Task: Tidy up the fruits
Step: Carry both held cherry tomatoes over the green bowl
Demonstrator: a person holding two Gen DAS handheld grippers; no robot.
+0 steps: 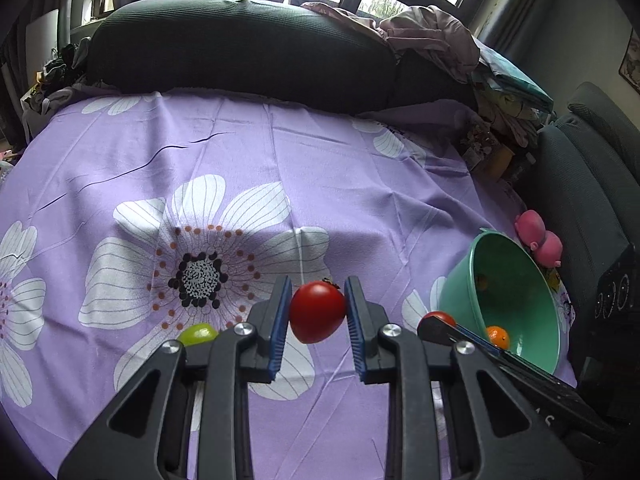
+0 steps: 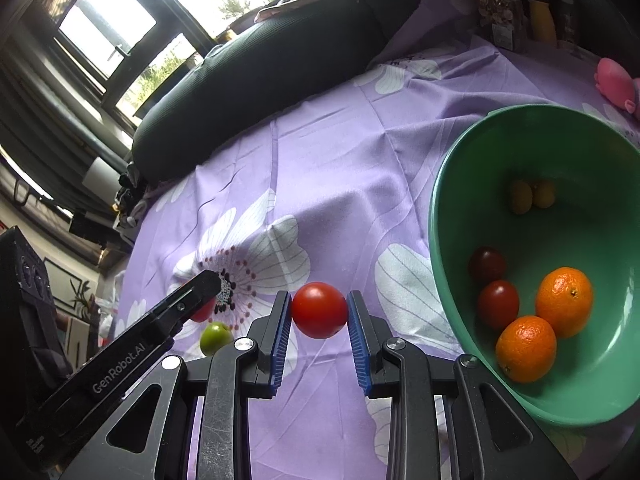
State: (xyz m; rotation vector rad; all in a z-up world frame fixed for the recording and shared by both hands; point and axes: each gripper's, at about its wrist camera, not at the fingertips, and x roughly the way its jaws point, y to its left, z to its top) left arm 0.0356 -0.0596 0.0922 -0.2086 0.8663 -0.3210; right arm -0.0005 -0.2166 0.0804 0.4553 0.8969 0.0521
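Observation:
My left gripper [image 1: 317,312] is shut on a red tomato [image 1: 317,312], held over the purple flowered cloth. My right gripper [image 2: 319,312] is shut on another red tomato [image 2: 319,310], just left of the green bowl [image 2: 448,184]. The bowl holds two oranges [image 2: 565,302], two dark red tomatoes [image 2: 497,304] and two small yellow-green fruits [image 2: 522,197]. A small green fruit [image 2: 216,337] lies on the cloth; it also shows in the left wrist view [image 1: 197,334]. The left gripper shows in the right wrist view [image 2: 202,300] with its tomato mostly hidden.
A dark long cushion [image 1: 240,48] lies across the far side of the bed. A pink pig toy [image 1: 540,238] sits behind the bowl. Jars and bottles [image 2: 520,20] stand at the far right. A dark chair [image 1: 592,184] is to the right.

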